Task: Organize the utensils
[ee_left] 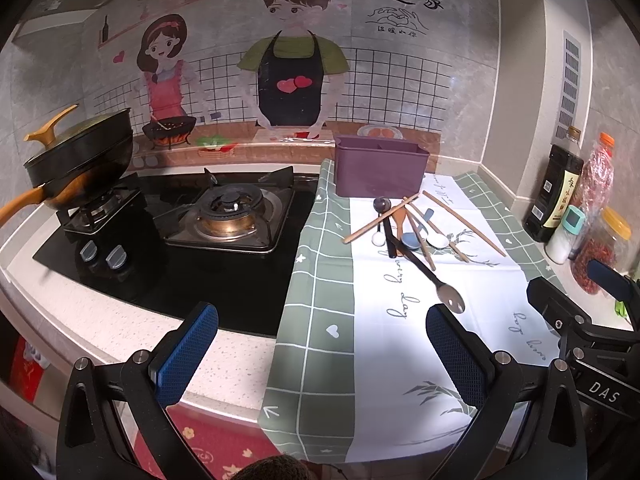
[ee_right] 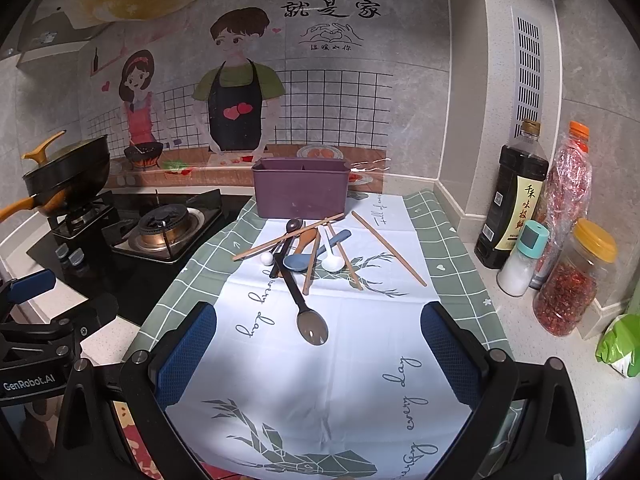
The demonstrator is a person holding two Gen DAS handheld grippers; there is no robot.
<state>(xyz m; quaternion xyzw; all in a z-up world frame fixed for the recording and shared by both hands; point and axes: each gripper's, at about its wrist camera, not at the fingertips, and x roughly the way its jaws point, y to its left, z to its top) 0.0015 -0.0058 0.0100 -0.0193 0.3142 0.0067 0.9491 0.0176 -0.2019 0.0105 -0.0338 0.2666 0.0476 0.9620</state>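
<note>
A heap of utensils lies on the white and green cloth [ee_right: 360, 360]: several wooden chopsticks [ee_right: 388, 248], a black-handled metal spoon [ee_right: 312, 328], a blue spoon [ee_right: 300, 261], a white spoon [ee_right: 332, 262] and a wooden spoon [ee_right: 306, 238]. The purple divided holder [ee_right: 300, 188] stands behind the heap, by the wall. The heap [ee_left: 416, 232] and holder [ee_left: 380, 170] also show in the left wrist view. My left gripper [ee_left: 322, 352] is open and empty, near the counter's front edge. My right gripper [ee_right: 318, 356] is open and empty, just short of the metal spoon.
A gas hob [ee_left: 228, 216] with a lidded black wok [ee_left: 80, 156] is on the left. A dark sauce bottle [ee_right: 514, 200], salt shaker [ee_right: 522, 260], chilli bottle [ee_right: 568, 192] and chilli jar [ee_right: 576, 280] line the right wall. A green bag [ee_right: 620, 344] lies at far right.
</note>
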